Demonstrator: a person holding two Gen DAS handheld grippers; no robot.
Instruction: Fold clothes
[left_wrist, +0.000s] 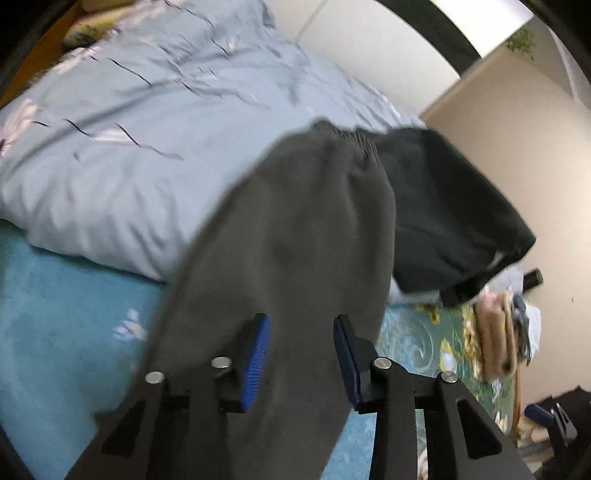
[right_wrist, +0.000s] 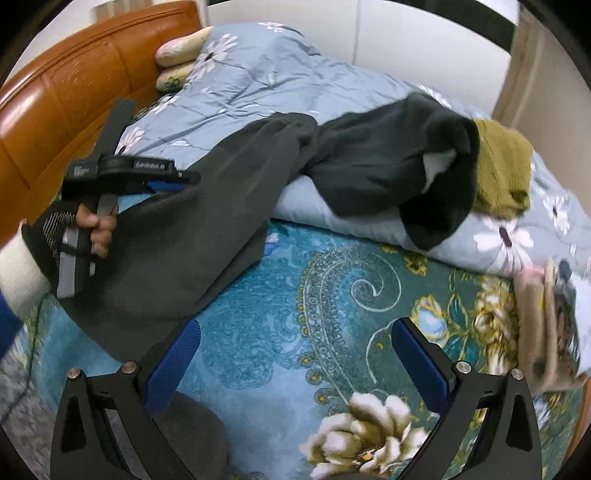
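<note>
Both hand-held grippers, left (left_wrist: 301, 350) and right (right_wrist: 295, 354), gape above grey trousers (left_wrist: 295, 229).

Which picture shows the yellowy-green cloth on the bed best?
The right wrist view. There the olive-green cloth lies in plain sight on the blue quilt, next to the black garment. The left wrist view does not show it at all; the black garment fills that part of the bed.

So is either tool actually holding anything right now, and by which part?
Neither is. The left tool is open above the grey trousers, pads apart with no cloth pinched. The right tool is open wide over the patterned bedsheet, empty.
</note>
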